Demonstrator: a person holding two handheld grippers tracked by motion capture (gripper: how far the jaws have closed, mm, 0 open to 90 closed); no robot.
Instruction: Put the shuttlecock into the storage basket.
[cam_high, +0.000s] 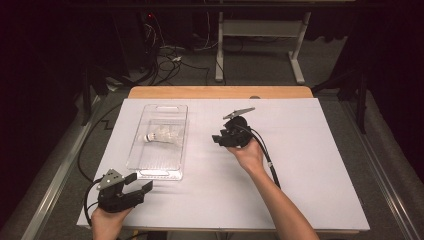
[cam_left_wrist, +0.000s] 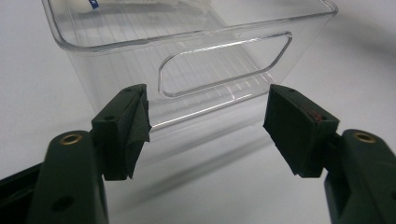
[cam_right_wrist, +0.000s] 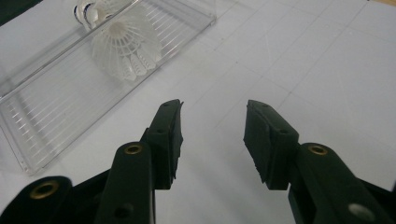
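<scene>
A clear plastic bin (cam_high: 159, 159) lies lengthwise on the white sheet, left of centre. A white shuttlecock (cam_high: 162, 135) lies on its side inside the bin's far half. Just short of the bin's near end, my left gripper (cam_high: 140, 186) is open and empty. In the left gripper view the bin's handle-slot wall (cam_left_wrist: 187, 46) faces that gripper (cam_left_wrist: 208, 126). A hand holds my right gripper (cam_high: 220, 139) a little right of the bin, jaws pointing left. In the right gripper view that gripper (cam_right_wrist: 212, 135) is open over bare sheet, with the shuttlecock (cam_right_wrist: 123, 46) and the bin (cam_right_wrist: 46, 116) beyond it.
The white sheet (cam_high: 300, 165) covers a wooden table whose far edge (cam_high: 220, 92) shows at the back. A black cable (cam_high: 267, 160) trails from the right gripper along the forearm. Desk legs and floor cables (cam_high: 170, 55) lie beyond the table.
</scene>
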